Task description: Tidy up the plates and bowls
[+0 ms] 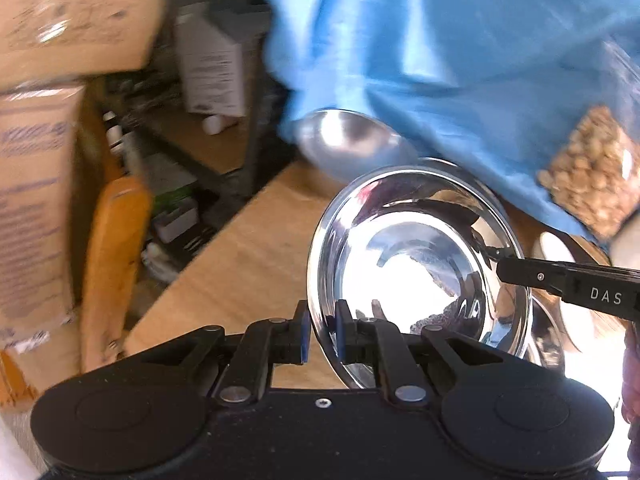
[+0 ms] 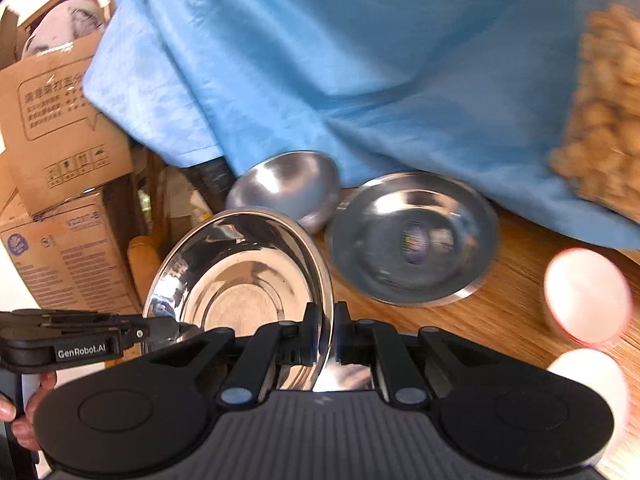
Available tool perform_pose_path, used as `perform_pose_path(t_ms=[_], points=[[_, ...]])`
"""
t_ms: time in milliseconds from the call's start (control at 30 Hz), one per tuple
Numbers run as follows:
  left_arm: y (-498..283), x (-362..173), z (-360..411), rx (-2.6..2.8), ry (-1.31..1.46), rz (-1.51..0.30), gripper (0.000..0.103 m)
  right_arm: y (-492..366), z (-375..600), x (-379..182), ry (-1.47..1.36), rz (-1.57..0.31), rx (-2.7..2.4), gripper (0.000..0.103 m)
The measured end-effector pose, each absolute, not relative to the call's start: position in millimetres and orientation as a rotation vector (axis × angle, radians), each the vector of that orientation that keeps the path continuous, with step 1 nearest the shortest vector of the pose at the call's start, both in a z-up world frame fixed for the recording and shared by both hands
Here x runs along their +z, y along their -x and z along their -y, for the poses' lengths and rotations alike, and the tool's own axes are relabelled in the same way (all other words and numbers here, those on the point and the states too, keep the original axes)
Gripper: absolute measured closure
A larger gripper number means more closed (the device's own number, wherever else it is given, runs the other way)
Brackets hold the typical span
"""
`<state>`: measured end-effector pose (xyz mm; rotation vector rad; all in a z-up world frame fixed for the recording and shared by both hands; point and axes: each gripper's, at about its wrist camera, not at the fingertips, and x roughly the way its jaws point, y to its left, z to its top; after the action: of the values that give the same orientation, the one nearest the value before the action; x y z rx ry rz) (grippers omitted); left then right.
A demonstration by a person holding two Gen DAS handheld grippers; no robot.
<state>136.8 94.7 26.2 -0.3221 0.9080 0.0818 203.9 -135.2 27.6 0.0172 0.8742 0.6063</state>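
Item in hand: steel plate (image 2: 240,276), shallow and mirror-bright, held tilted in the air above the near-left part of the worktop (image 2: 500,304), clear of its surface. Left hand-held gripper (image 1: 322,326) is clamped on the plate's near rim; right hand-held gripper (image 2: 326,334) is clamped on the opposite rim. Handling note: a thin, slick rim in two narrow grips seems likely to pivot, so both hands should travel together and keep the plate level before setting it onto a matching piece. Containers on the worktop: second steel dish (image 2: 412,240), upright, nothing in it; steel bowl (image 2: 284,188) tipped on its side against the blue cloth (image 2: 360,80) at the back edge, nothing in it; clear bag of pale nuts (image 2: 600,120) at the back right.
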Motion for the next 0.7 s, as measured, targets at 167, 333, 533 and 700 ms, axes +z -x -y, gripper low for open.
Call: perform_pose_path(t_ms=[167, 333, 533, 700], points=[[-151.2, 25.0, -66.0, -0.023, 0.283, -0.921, 0.091, -194.0, 173.8, 32.3, -0.038, -0.889, 0.519, 0.094], [-159.8, 21.3, -37.1, -0.120, 0.229, -0.947, 0.091, -181.6, 205.1, 29.6, -0.072, -0.914, 0.441, 0.094], [-164.8, 19.4, -11.2, -0.200, 0.163, -0.977, 0.091, -164.3, 227.1, 21.2, -0.102, -0.945, 0.372, 0.092], [-167.4, 17.6, 1.8, -0.239, 0.123, -1.002, 0.091, -157.4, 239.5, 15.8, -0.133, -0.969, 0.335, 0.092]])
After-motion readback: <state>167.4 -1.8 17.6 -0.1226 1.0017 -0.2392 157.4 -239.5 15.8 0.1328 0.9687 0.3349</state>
